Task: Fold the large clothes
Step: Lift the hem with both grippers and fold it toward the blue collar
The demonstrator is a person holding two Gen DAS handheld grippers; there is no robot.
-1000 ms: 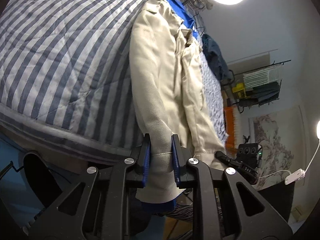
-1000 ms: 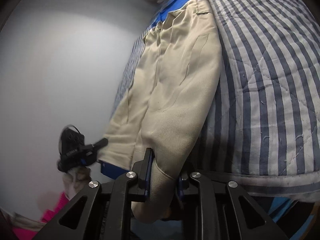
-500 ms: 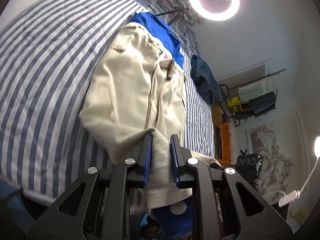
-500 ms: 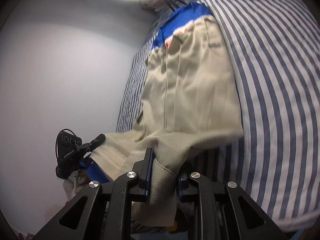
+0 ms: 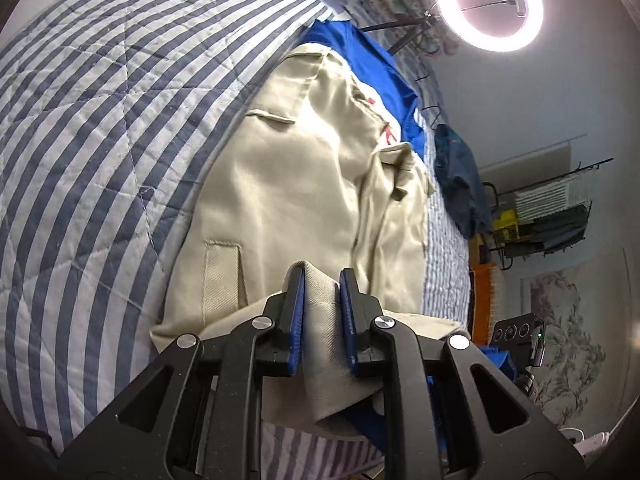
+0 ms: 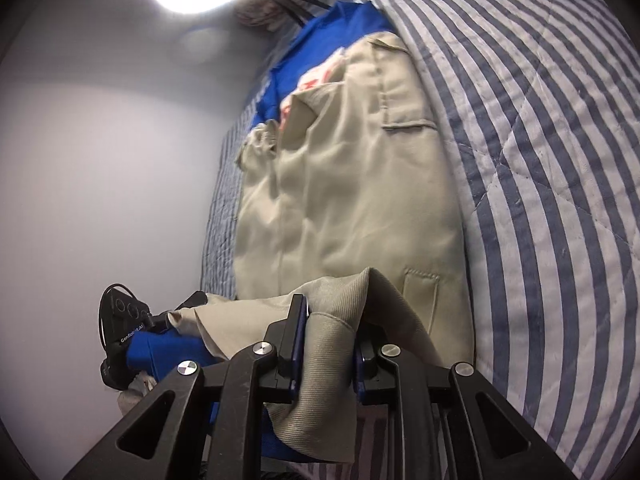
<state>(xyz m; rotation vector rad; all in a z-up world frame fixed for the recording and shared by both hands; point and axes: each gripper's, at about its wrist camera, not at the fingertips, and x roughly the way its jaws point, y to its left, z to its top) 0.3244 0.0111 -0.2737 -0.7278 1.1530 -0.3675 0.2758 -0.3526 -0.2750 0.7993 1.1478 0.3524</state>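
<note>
Plain beige twill jacket [image 5: 288, 200] at frame centre, red stitching at collar. Bright blue fabric [image 5: 360, 60] above it, toward upper centre. Blue-and-white striped quilted bedspread [image 5: 100, 140] fills left of left wrist view, right of right wrist view. Dark navy garment [image 5: 460, 184] at right. Black gripper arms, blue pads [image 5: 298, 316]. White ring light [image 5: 490, 4] upper right.

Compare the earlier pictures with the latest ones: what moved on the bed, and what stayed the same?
Both grippers, left gripper and right gripper, carried the beige jacket's hem up over its body, starting the fold. Both stayed clamped on it; the striped quilt stayed put.
</note>
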